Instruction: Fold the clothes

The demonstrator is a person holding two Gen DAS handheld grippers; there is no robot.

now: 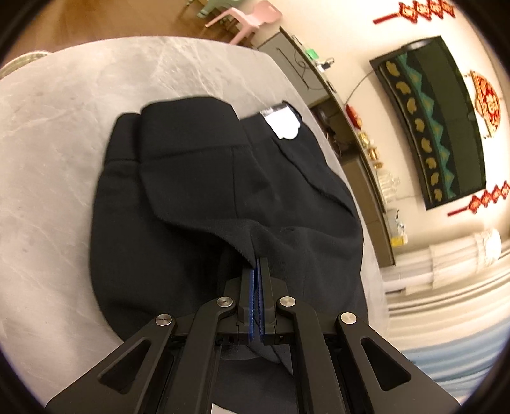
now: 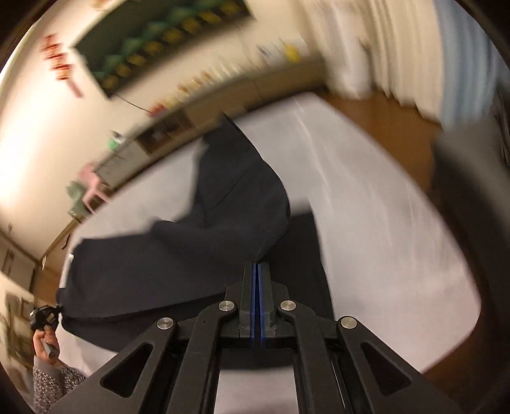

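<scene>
Right gripper (image 2: 257, 261), at 6 o'clock, its jaws closed on a fold of the dark garment (image 2: 178, 264), which is lifted off the pale bench (image 2: 382, 223). At 8 o'clock, a hand (image 2: 44, 342) holds the left gripper (image 2: 59, 307), pinching the garment's far corner. Background blurred.

Cream wall (image 1: 357, 38), dark wall hanging (image 1: 440, 127), long sideboard (image 1: 366, 178), wooden floor (image 1: 127, 19), pink chair (image 1: 245, 22), pale curtains (image 2: 366, 41)

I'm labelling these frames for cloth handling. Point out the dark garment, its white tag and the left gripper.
dark garment (image 1: 191, 178): left wrist view, flat folded panel.
white tag (image 1: 282, 124): left wrist view, middle of tag.
left gripper (image 1: 258, 259): left wrist view, closed fingertips pinching fabric.
</scene>
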